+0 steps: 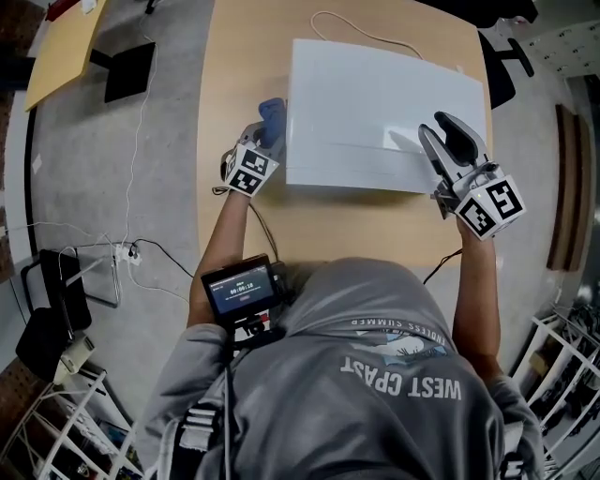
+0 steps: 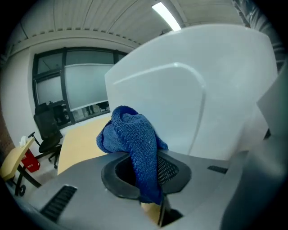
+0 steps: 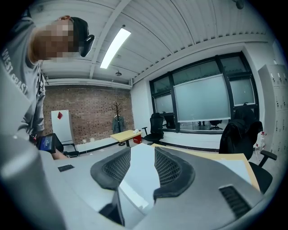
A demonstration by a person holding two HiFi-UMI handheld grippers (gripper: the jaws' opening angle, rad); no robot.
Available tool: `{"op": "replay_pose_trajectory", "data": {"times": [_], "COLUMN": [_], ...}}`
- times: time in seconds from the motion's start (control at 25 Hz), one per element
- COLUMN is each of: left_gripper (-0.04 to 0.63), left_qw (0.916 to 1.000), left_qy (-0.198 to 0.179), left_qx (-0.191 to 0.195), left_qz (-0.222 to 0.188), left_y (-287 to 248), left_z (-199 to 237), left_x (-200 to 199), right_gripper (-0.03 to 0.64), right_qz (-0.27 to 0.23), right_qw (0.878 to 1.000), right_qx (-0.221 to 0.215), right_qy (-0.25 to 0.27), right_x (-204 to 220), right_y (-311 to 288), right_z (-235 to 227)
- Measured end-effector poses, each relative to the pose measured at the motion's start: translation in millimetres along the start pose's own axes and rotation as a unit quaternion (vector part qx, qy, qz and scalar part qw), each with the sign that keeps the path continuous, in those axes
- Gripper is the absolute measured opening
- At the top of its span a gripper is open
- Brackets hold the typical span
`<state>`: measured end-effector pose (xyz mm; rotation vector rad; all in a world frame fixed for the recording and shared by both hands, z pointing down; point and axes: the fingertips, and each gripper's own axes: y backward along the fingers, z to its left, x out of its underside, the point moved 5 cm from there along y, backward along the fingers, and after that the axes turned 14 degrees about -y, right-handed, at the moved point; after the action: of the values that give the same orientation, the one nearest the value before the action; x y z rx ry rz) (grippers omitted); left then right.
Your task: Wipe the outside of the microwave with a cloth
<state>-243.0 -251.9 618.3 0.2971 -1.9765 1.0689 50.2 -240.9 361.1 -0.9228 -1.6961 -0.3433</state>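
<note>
Office table (image 1: 239, 75) of pale wood carries one white microwave (image 1: 375, 103), set toward its right edge with the front facing the near edge, where the person stands. One blue cloth (image 1: 273, 111) is pinched in the left gripper (image 1: 264, 131). Its jaws are nearly together, with the cloth bunched between the pads and spilling over the tips. The wad sits at the microwave's left side, near its front corner, a hold that looks chosen so that fabric, not plastic, meets the casing. The right gripper (image 1: 439, 127) is over the microwave's top by the right front corner, jaws parted and holding nothing, the white top showing through the gap. Whether it presses down cannot be told. Judged from its placing, it is there to steady the microwave so a wipe does not push it along the table. The left side appears to be the panel in hand. Count: one table in use, one microwave, one cloth, two grippers, and one white cord (image 1: 347, 23) looping on the table behind the microwave, toward the far edge.
</note>
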Motion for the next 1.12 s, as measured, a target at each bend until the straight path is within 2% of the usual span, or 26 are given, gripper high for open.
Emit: {"op": "replay_pose_trajectory", "data": {"times": [0.2, 0.36, 0.64, 0.92, 1.12], "left_gripper": [0.072, 0.072, 0.071, 0.072, 0.072], "left_qw": [0.9979, 0.9916, 0.9884, 0.9912, 0.9953], "left_qy": [-0.026, -0.058, -0.061, -0.046, -0.035], "left_qx": [0.04, 0.081, 0.1, 0.084, 0.042], "left_qz": [0.045, 0.082, 0.096, 0.091, 0.079], "left_y": [-11.1, -18.1, -31.3, -12.3, 9.0], "left_z": [-22.9, -42.7, -38.8, -30.5, -8.5], "left_x": [25.2, 43.7, 57.3, 49.7, 31.3], "right_gripper": [0.173, 0.173, 0.173, 0.173, 0.092], "right_qz": [0.007, 0.009, 0.014, 0.003, -0.012], "right_qw": [1.0, 1.0, 1.0, 1.0, 0.999], "right_qx": [0.001, 0.005, 0.004, -0.008, -0.035], "right_qy": [0.0, -0.001, -0.008, -0.012, -0.024], "right_x": [-0.4, 1.3, 10.1, 8.9, 3.0], "right_y": [-2.1, -2.8, -16.8, -14.4, -14.2], "right_z": [2.3, 0.5, -13.8, -8.2, -8.1]}}
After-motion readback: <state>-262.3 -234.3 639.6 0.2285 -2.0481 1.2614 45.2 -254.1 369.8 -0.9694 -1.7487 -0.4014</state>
